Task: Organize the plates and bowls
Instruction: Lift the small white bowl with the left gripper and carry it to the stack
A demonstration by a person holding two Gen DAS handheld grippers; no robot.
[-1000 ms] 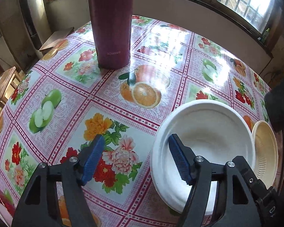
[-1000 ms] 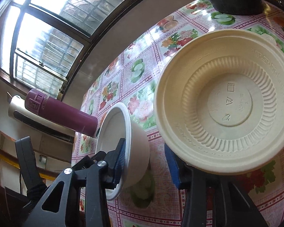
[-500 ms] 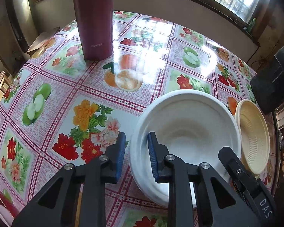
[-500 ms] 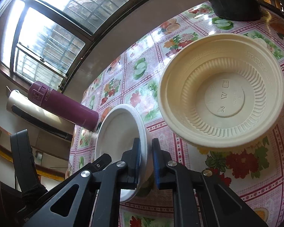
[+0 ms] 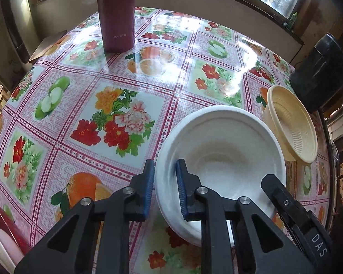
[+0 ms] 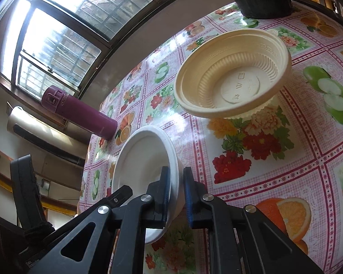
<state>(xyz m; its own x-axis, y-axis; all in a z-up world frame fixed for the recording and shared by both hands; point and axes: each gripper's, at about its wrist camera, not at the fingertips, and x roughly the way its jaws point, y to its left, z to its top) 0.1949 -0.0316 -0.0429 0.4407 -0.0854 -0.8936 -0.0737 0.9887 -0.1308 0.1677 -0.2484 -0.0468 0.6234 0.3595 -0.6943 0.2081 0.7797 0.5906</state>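
A white bowl [image 5: 224, 150] is held above the flowered tablecloth by both grippers. My left gripper [image 5: 164, 191] is shut on its near-left rim. My right gripper [image 6: 175, 196] is shut on the opposite rim of the white bowl [image 6: 146, 173]; its black body shows at the lower right of the left wrist view. A cream ribbed bowl [image 6: 233, 75] sits tilted on a second cream bowl [image 6: 260, 111] on the table, beyond the white bowl. In the left wrist view the cream bowl [image 5: 295, 125] is at the right.
A maroon flask [image 5: 116, 13] stands at the table's far side, also in the right wrist view [image 6: 80, 114]. A black pot [image 5: 322, 73] stands at the far right behind the cream bowls. The table edge [image 5: 329, 159] runs close to the right.
Both grippers closed on the white bowl's rim from open a second ago. The bowl has since risen and tilted, and the cream bowls look further away.
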